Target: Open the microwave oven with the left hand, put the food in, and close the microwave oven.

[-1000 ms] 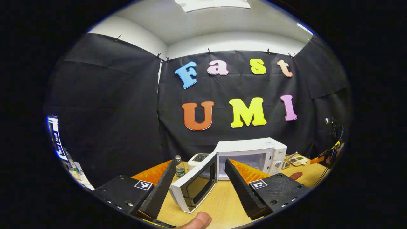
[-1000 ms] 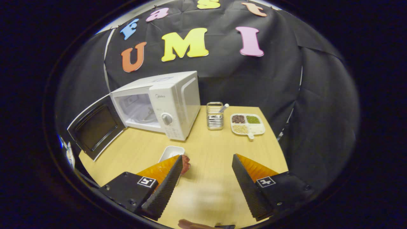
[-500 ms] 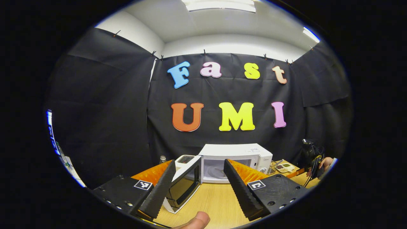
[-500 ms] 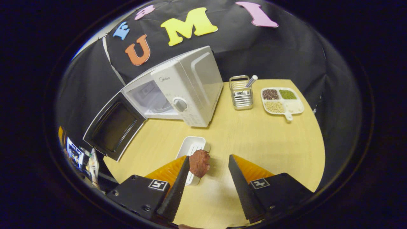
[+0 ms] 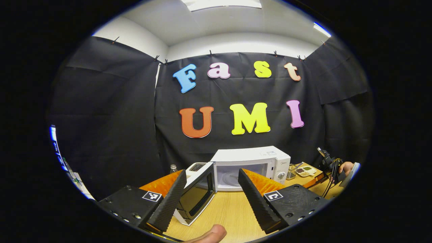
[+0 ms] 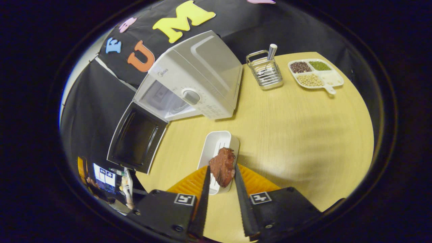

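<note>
The white microwave point(image 5: 251, 162) stands on the wooden table with its door point(image 5: 197, 192) swung open to the left. My left gripper point(image 5: 212, 173) hovers open in front of it, apart from the door, nothing between its fingers. From above in the right gripper view, the microwave point(image 6: 199, 77) shows its open door point(image 6: 138, 138) and pale cavity. A brown piece of meat point(image 6: 222, 165) lies over the near right rim of a white oblong dish point(image 6: 216, 148). My right gripper point(image 6: 221, 170) is shut on the meat, one finger against each side.
A wire utensil rack point(image 6: 265, 71) and a divided tray of beans point(image 6: 315, 76) stand at the far right of the table point(image 6: 297, 135). A bottle point(image 5: 172, 168) and a small white appliance point(image 5: 197, 166) sit left of the microwave. A hand point(image 5: 344, 167) holds the other gripper.
My right gripper tipped down over the dish and went from wide open to shut on the meat. The left gripper stayed open and shifted only slightly before the open microwave.
</note>
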`<state>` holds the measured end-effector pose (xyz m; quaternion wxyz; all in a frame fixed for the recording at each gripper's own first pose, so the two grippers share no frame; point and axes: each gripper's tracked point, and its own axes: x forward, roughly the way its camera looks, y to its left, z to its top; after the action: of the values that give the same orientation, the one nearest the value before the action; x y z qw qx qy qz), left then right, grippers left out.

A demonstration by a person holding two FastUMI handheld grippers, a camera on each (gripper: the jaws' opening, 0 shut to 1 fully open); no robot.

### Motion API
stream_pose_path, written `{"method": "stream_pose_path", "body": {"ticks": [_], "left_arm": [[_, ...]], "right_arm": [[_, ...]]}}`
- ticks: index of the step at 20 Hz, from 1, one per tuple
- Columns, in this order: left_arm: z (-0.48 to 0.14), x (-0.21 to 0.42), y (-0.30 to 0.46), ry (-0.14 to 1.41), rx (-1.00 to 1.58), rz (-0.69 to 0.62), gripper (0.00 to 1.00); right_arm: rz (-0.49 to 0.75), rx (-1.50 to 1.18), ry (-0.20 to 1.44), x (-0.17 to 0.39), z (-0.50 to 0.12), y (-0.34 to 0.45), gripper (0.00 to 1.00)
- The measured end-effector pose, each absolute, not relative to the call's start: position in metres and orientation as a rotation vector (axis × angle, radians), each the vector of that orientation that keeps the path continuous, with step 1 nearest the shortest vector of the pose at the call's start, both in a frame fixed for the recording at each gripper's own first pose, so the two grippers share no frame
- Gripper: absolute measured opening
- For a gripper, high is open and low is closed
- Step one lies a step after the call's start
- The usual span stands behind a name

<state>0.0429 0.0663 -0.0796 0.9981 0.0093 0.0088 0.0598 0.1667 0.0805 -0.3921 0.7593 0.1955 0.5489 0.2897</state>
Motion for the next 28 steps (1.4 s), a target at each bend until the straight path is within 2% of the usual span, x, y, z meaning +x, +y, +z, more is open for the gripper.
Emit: {"method": "stream_pose_path", "body": {"ticks": [2, 3, 8, 14, 19, 24, 28], "left_arm": [[-0.083, 0.041, 0.067, 0.023, 0.019, 0.114, 0.94], [-0.083, 0.039, 0.067, 0.024, 0.021, 0.109, 0.94], [-0.081, 0.034, 0.071, 0.002, 0.013, 0.099, 0.94], [-0.090, 0.039, 0.075, -0.005, -0.032, 0.081, 0.94], [-0.096, 0.035, 0.092, -0.016, -0.034, 0.100, 0.94], [-0.095, 0.028, 0.100, -0.035, -0.049, 0.088, 0.94], [-0.102, 0.024, 0.100, -0.044, -0.103, 0.058, 0.94]], "right_arm": [[0.642, 0.463, 1.186, 0.160, -0.386, 0.086, 0.03], [0.648, 0.429, 1.167, 0.156, -0.382, 0.085, 0.10], [0.628, 0.183, 0.989, 0.146, -0.343, 0.083, 0.09], [0.622, -0.127, 0.773, 0.128, -0.299, 0.118, 0.08], [0.577, -0.162, 0.654, 0.139, -0.287, 0.173, 0.09], [0.548, -0.129, 0.530, 0.185, -0.287, 0.244, 0.09], [0.519, -0.029, 0.509, 0.217, -0.301, 0.302, 0.09]]}}
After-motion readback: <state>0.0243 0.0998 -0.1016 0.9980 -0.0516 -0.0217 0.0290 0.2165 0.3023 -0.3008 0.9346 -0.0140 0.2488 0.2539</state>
